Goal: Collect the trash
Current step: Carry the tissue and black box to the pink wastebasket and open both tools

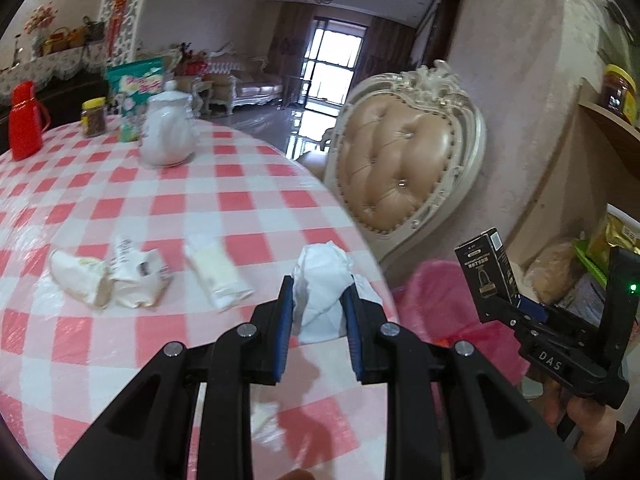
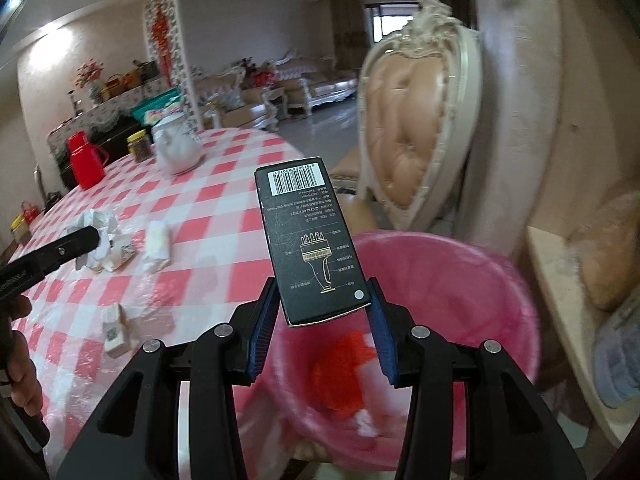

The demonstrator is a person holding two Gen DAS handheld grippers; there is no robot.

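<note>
My left gripper [image 1: 318, 292] is shut on a crumpled white tissue [image 1: 320, 280], held above the near edge of the checked table [image 1: 200, 200]. My right gripper [image 2: 324, 300] is shut on a black carton [image 2: 310, 236] with a barcode, hanging over the pink-lined trash bin [image 2: 460, 280]. In the left wrist view the same carton [image 1: 486, 272] shows at the right, over the bin [image 1: 432, 300]. Crumpled paper wrappers [image 1: 108, 276] and a cream packet [image 1: 218, 272] lie on the table. A small carton [image 2: 114, 328] lies near the table edge.
A white teapot [image 1: 168, 128], a red flask [image 1: 26, 120], a yellow-lidded jar [image 1: 94, 116] and a green bag [image 1: 138, 92] stand at the far side of the table. A padded chair [image 1: 400, 160] stands behind the bin. Shelves [image 2: 568, 300] with goods are on the right.
</note>
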